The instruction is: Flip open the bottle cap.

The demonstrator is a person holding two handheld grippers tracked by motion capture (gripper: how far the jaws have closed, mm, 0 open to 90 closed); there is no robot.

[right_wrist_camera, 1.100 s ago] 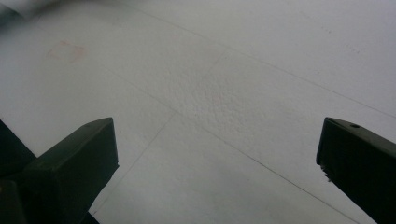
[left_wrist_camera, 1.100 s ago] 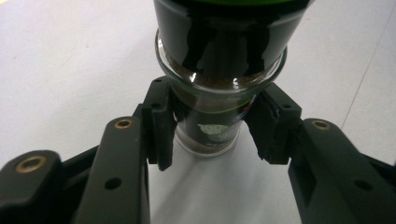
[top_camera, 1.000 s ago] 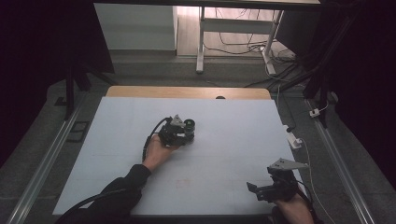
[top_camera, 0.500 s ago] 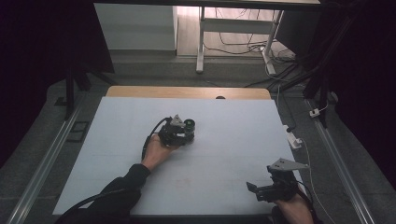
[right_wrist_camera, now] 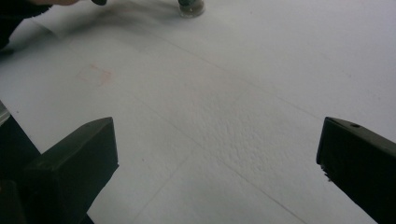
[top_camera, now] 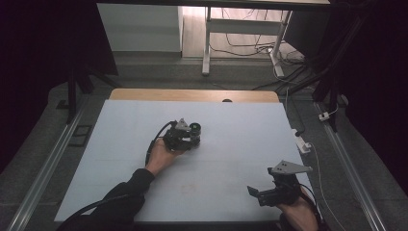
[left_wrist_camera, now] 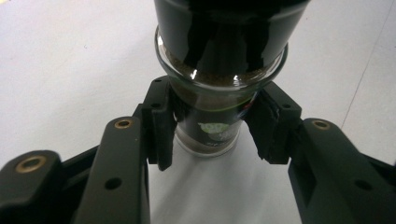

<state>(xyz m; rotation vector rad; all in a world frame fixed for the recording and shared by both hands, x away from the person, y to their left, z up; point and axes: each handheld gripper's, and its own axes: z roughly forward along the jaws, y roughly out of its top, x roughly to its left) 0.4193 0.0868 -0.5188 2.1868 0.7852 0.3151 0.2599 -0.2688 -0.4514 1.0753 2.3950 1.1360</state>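
Still, left gripper (left_wrist_camera: 212, 133) stays clamped on jar (left_wrist_camera: 219, 70)

Looks like a lab or a recording rig room, not anybody's home. The table (top_camera: 231, 144) has a plain white sheet over a wooden top and sits alone in a dark space with black drapes either side. Metal rails (top_camera: 38, 178) run along the grey floor on both sides of it. Behind it there's a white desk frame (top_camera: 208, 43) with a mess of loose cables (top_camera: 250, 45) underneath, plus what I think is a power strip (top_camera: 302, 143) by the table's right edge, hard to tell.
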